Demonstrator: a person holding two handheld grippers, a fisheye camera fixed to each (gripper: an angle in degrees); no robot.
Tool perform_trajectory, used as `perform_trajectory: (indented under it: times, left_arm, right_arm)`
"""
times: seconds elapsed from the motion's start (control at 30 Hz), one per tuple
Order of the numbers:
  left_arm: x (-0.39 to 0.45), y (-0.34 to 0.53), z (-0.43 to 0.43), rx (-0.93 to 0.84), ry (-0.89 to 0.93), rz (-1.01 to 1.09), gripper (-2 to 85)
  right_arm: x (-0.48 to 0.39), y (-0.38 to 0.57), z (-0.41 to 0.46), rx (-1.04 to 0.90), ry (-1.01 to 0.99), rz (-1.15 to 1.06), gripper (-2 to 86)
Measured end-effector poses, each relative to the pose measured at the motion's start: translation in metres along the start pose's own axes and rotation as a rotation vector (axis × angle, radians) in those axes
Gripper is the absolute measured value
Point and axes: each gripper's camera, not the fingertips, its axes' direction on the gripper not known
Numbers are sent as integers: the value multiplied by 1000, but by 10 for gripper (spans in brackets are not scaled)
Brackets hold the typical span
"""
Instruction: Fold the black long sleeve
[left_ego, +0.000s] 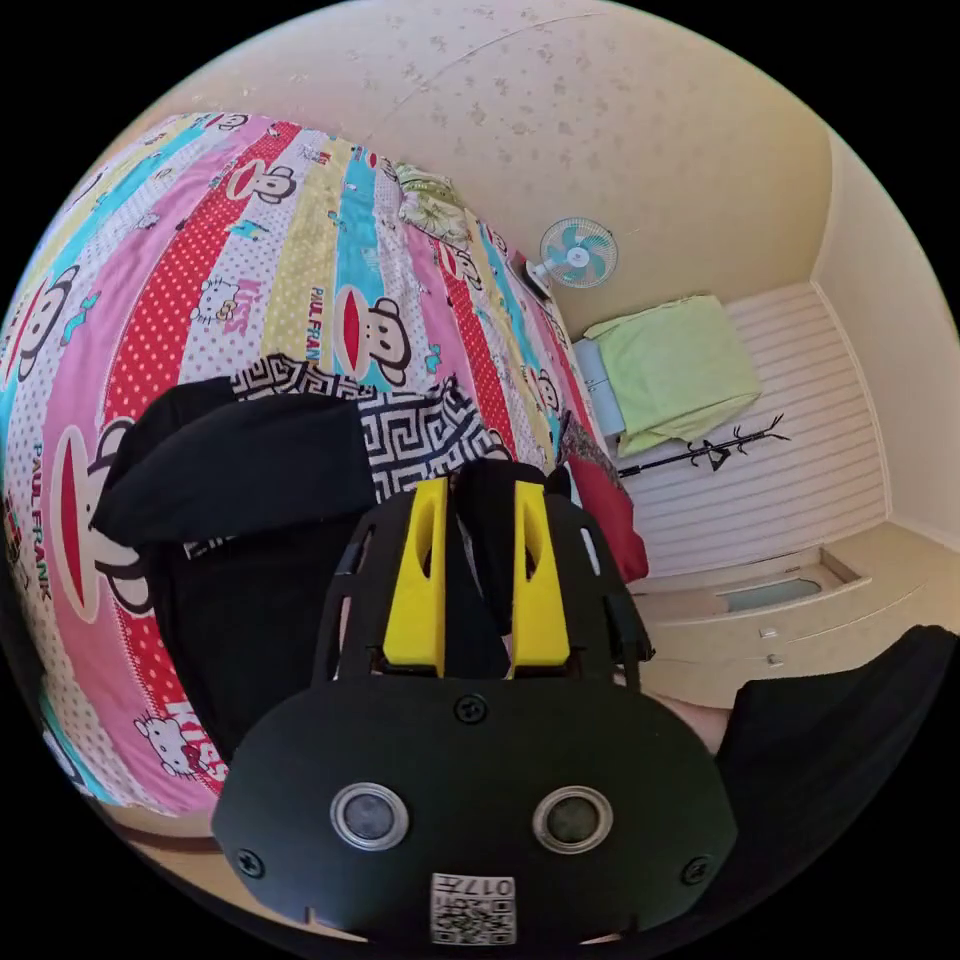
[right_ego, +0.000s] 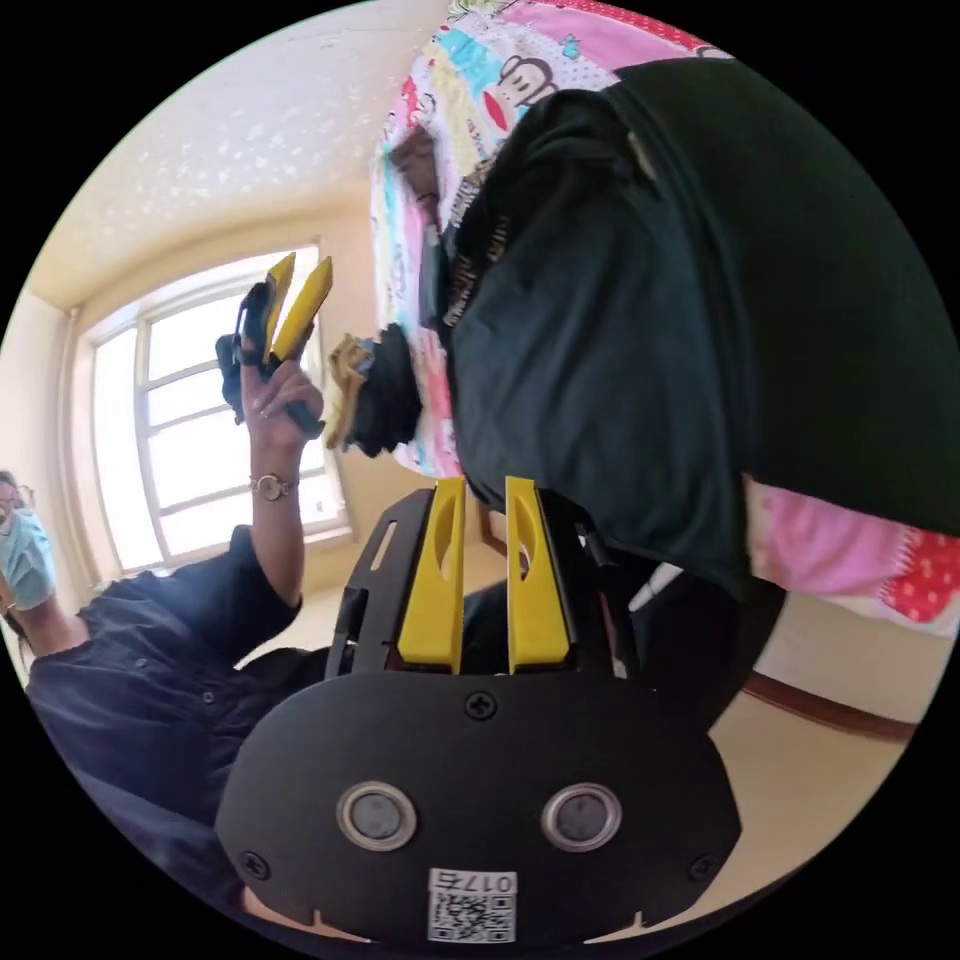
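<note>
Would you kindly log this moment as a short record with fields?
garment: black long sleeve, bunched on the bed
bed cover: striped cartoon-print sheet
patterned cloth: black-and-white cloth, partly under the garment
left hand-held gripper: jaws narrowly apart near the garment, grip unclear
right hand-held gripper: tips at the garment's overhanging edge, grip unclear
wall: fan

black long sleeve (left_ego: 240, 480) lies on the bed, partly folded: one black sleeve laid across the body, a black-and-white geometric panel showing beside it. in the right gripper view the garment (right_ego: 640, 340) is bunched in creases, its edge hanging over the mattress side.
</note>
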Motion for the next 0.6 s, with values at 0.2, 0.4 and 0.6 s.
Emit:
perform_trajectory:
  times: [0.2, 0.4, 0.6]
  left_arm:
    - [-92, 138, -12, -42, -280, -427, 126]
    - [-176, 242, -5, -372, -303, -508, 168]
    - [-195, 236, 30, -449, -263, -414, 153]
  right_arm:
    - [15, 0, -19, -95, 457, 137, 116]
    - [30, -18, -3, -173, 527, 192, 142]
    - [44, -56, 15, -303, 514, 207, 103]
